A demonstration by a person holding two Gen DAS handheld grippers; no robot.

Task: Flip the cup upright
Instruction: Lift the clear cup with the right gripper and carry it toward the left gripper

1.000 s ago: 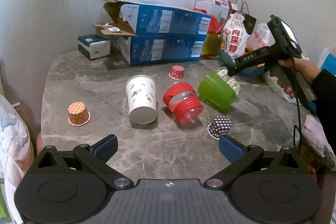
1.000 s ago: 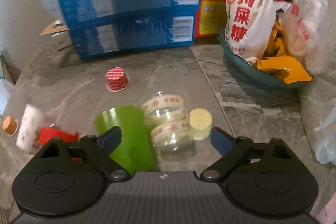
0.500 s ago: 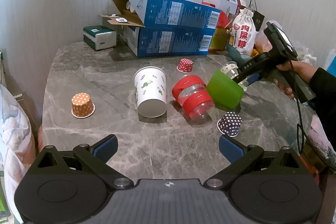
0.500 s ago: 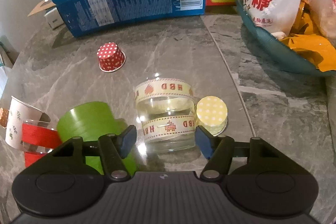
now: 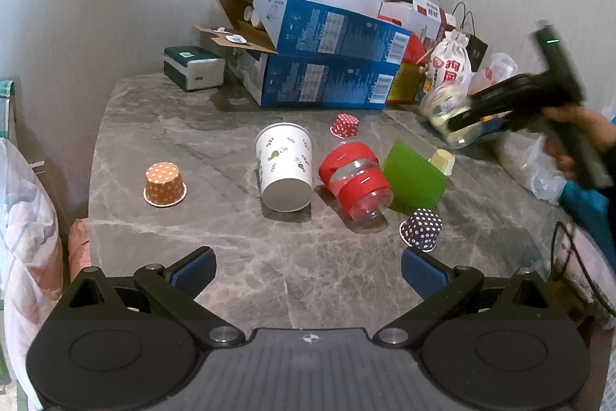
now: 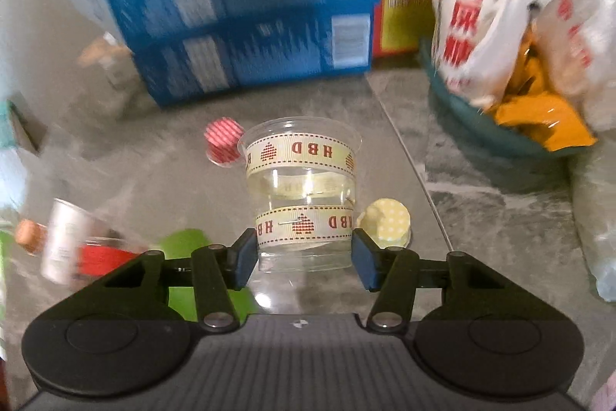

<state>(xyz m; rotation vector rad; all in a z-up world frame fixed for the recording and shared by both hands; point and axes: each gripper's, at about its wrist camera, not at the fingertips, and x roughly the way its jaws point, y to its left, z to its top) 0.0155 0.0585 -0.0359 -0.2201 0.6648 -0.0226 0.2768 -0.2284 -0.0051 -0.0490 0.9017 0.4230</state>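
My right gripper is shut on a clear plastic cup with cream "HBD" ribbon bands, gripping near its base, rim away from the camera. In the left wrist view the cup hangs blurred above the table at the right, held by the right gripper. My left gripper is open and empty over the near table edge. A white paper cup, a clear cup with red bands and a green cup lie on their sides mid-table.
Small dotted paper liners stand inverted: orange, red, dark, yellow. Blue cartons and a tissue box line the back wall. A bowl of snack bags sits at the right.
My right gripper has shut on the ribbon cup and lifted it off the table, up and to the right. The left gripper has drawn back a little and stays open.
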